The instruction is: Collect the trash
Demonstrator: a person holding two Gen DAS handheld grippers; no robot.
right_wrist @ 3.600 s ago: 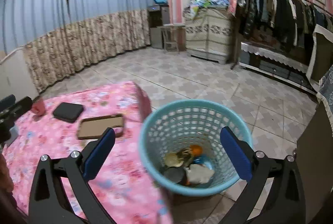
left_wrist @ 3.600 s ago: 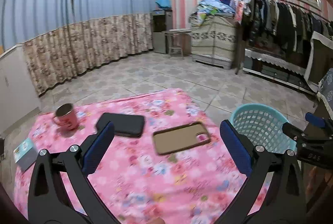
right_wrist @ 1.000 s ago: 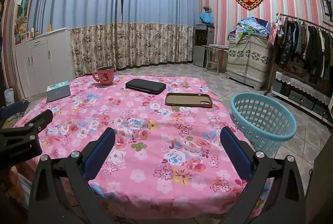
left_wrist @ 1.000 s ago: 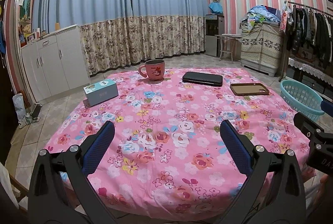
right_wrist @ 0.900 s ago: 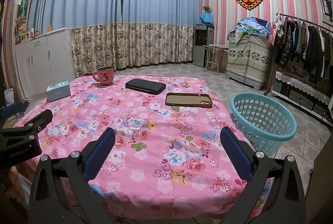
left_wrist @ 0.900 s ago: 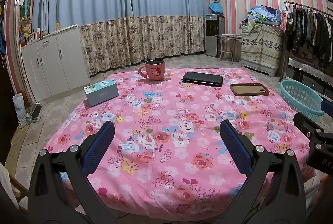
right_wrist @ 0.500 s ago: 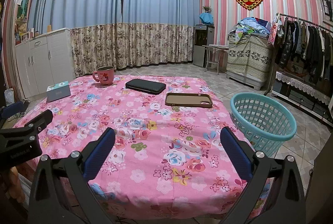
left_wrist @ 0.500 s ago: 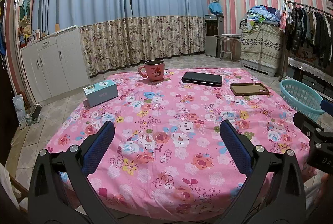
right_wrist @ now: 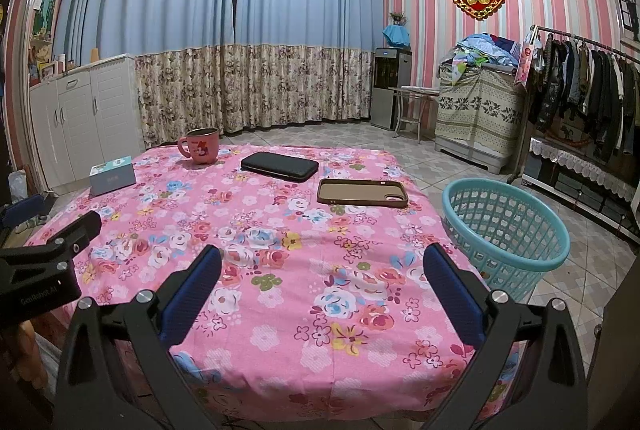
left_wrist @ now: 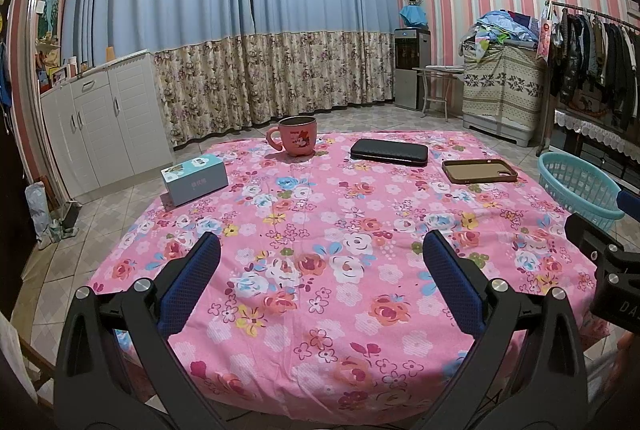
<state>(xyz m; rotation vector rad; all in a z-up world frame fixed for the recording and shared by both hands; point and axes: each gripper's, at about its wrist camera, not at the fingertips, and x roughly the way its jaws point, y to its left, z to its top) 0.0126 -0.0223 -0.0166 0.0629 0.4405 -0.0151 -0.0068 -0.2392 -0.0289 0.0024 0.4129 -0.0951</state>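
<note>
A teal plastic basket [right_wrist: 506,230] stands on the floor at the table's right side; it also shows in the left wrist view [left_wrist: 576,188]. Its inside is hidden from here. My left gripper [left_wrist: 320,284] is open and empty over the near edge of the pink floral tablecloth [left_wrist: 340,230]. My right gripper [right_wrist: 320,286] is open and empty over the same near edge, to the right of the left one. No loose trash shows on the table.
On the table sit a pink mug [left_wrist: 297,141], a black case [left_wrist: 389,152], a brown phone case [left_wrist: 479,170] and a small blue-grey box [left_wrist: 195,179]. White cabinets [left_wrist: 100,126] stand left, a clothes rack [right_wrist: 580,86] right. Tiled floor surrounds the table.
Since 3.6 s ago both grippers have pulled back from the basket and far table end to the near edge. Over the last second nothing has visibly moved.
</note>
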